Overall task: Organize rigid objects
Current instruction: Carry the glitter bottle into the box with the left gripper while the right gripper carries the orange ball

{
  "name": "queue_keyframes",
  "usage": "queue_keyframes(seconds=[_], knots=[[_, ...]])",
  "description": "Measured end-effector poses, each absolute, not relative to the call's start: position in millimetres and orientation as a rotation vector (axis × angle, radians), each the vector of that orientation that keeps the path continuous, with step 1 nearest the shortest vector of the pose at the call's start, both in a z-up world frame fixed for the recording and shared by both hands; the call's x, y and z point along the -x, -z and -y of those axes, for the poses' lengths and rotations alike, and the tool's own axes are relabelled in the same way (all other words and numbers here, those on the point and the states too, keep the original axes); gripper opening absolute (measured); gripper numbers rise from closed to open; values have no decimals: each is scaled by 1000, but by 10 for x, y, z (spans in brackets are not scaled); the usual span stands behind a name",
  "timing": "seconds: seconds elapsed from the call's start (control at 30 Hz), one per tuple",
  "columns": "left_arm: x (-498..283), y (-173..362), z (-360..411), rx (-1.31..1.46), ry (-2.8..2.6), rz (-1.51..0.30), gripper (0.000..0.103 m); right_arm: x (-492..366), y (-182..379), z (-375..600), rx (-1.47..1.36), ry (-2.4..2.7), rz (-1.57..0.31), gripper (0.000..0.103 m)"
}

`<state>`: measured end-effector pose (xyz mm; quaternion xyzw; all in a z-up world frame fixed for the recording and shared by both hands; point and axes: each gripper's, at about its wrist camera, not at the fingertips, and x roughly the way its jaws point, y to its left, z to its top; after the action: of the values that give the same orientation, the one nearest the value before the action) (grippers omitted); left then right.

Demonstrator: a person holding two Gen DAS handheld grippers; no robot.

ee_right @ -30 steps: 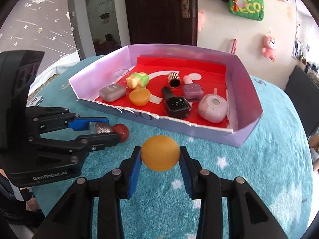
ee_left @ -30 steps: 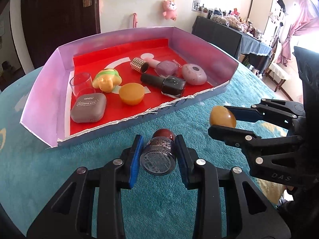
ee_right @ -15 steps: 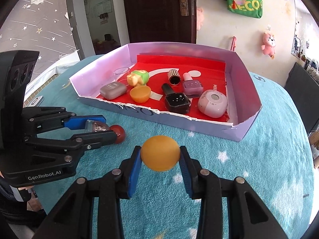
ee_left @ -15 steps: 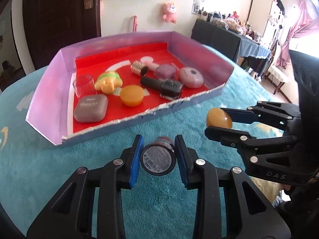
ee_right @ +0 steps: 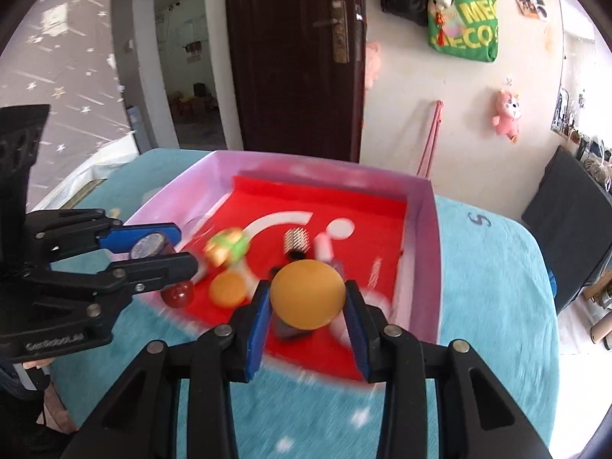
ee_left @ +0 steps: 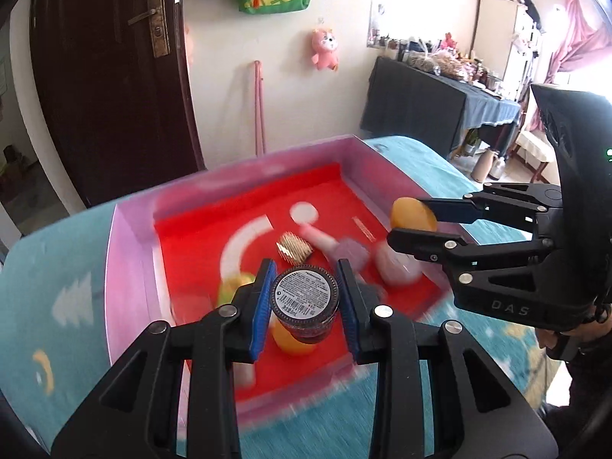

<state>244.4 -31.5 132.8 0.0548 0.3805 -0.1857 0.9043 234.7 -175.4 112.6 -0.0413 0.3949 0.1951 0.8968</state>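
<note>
Your left gripper (ee_left: 306, 298) has its blue pads clamped on a small round glass nail-polish bottle with a dark red cap (ee_left: 306, 295). From its own camera you see the bottle's labelled base facing you, and the right wrist view shows the red cap (ee_right: 178, 293) hanging below the fingers, so the bottle points down and away. It is held clear of the teal plush tablecloth (ee_left: 69, 294), above the near edge of the tray.

Your right gripper (ee_right: 306, 296) is clamped on a smooth orange egg-shaped object (ee_right: 306, 293), pinched squarely between both blue pads and also off the cloth. In the left view that gripper sits to the right, with the orange piece over the tray's right-hand wall.

Just beyond both grippers lies the shallow lilac cardboard tray with a red printed floor (ee_right: 420, 244), resting on the cloth. Its contents are blurred. You can make out a second orange rounded piece (ee_right: 228, 287) near the front edge, a yellow-and-green toy figure (ee_right: 226, 246) behind it, a gold ribbed cap (ee_left: 293, 251) near the middle, a pale pink tube (ee_right: 324, 246) beside that, and a pinkish rounded case (ee_left: 394, 267) toward the right wall. Other shapes under the grippers are too smeared to name.

Behind the tray stand a dark wooden door (ee_right: 294, 61) and a cream wall with a green tote bag (ee_right: 463, 26) and a pink plush toy (ee_right: 507, 114) hanging on it.
</note>
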Motion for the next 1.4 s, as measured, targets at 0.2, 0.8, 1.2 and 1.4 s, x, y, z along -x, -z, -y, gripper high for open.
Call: queue_keyframes(seconds=[0.2,0.8,1.2,1.4], knots=[[-3046,-1281,349,-120,355,-833,30,-2998,-1072,1711,125,-347,-911,40],[-3678,-861,417,-150,246,-876,29,-3604,-708,1580,232,-243,-1058,40],[-3469,-675,235,-161,306,-1039,30,-3599,-547,1507,282,-259,-1127,40],[-3455,-632,265,-173,292,-1051,29,-3604,-471,1479,300,-252,-1155,40]])
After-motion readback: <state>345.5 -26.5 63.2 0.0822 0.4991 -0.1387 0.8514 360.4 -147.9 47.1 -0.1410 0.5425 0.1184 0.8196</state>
